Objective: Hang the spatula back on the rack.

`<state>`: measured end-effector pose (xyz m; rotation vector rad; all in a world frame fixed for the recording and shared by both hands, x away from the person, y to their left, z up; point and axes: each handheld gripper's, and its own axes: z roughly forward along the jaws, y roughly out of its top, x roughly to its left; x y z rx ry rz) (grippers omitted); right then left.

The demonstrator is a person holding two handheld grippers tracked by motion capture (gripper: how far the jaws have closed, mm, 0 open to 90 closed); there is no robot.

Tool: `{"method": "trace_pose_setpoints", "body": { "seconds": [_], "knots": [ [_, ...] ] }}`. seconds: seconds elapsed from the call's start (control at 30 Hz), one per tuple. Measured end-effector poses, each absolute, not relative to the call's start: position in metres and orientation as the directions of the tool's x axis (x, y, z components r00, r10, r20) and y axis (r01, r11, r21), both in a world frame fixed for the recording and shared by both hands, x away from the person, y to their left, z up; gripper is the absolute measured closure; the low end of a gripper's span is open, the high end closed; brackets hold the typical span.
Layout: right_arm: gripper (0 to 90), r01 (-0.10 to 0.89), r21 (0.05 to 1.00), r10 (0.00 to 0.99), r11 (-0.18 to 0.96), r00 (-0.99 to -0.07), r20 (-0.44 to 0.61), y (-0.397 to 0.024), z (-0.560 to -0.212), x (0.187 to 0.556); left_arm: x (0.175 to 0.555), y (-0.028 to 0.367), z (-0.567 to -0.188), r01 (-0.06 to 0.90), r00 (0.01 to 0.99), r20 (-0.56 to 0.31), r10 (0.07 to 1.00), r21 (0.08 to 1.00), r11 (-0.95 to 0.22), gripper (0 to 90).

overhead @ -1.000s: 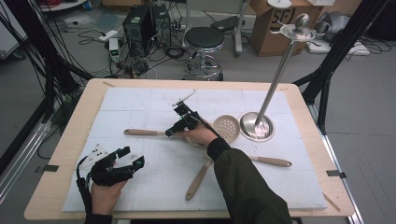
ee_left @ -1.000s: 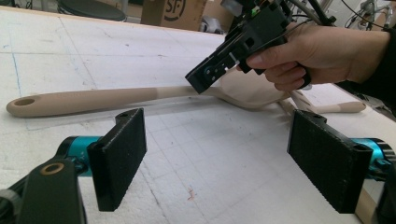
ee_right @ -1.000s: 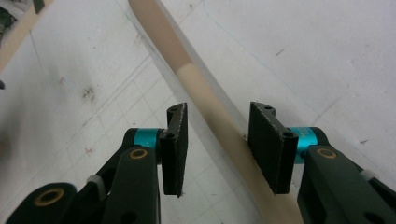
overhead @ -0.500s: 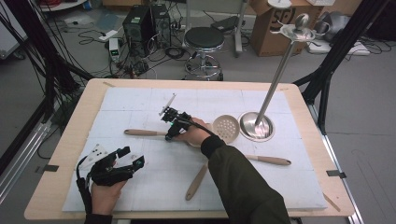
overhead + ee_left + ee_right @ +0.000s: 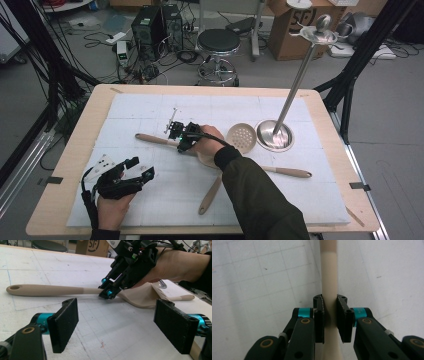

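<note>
**Now: right tool closes on the spatula handle**

Evidently the right tool (image 5: 181,145) has shifted leftward along the desk (image 5: 75,150) since a second ago and now sits over the handle of the beige spatula (image 5: 155,139). Its jaws have just been closing, and in the right gripper view the handle (image 5: 329,277) runs straight up between the two pads (image 5: 319,315), which stand just against it on either side; contact looks made or all but made. The spatula lies flat on the white mat, blade end under the person's right hand. The left tool (image 5: 131,176) rests near the front left of the desk, jaws wide apart and holding nothing. Judgement: the grasp is being secured; a lift appears to be the next step. Other utensils and the steel stand (image 5: 275,135) lie apart to the right.
</note>
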<state>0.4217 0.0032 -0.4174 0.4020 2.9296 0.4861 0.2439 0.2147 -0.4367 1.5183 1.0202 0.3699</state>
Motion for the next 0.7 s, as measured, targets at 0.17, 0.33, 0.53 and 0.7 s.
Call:
{"method": "trace_pose_setpoints", "body": {
  "seconds": [0.17,0.33,0.53,0.7],
  "knots": [
    [78.9,0.249,0.329,0.293,0.911,-0.952,-0.093,0.005,-0.418,0.422,0.244,0.215,-0.437,0.385,0.563,-0.315,0.764,0.918,0.095,20.5],
    [78.8,0.267,0.321,0.308,0.909,-0.948,-0.084,0.006,-0.419,0.424,0.243,0.215,-0.437,0.386,0.56,-0.316,0.766,0.917,0.097,20.6],
    [79.0,0.276,0.33,0.32,0.903,-0.944,-0.086,0.005,-0.418,0.422,0.244,0.214,-0.437,0.383,0.564,-0.312,0.765,0.919,0.093,20.6],
    [79.0,0.345,0.432,0.368,0.833,-0.929,0.032,-0.01,-0.408,0.422,0.245,0.213,-0.437,0.386,0.563,-0.318,0.763,0.917,0.097,20.7]
  ]
}}
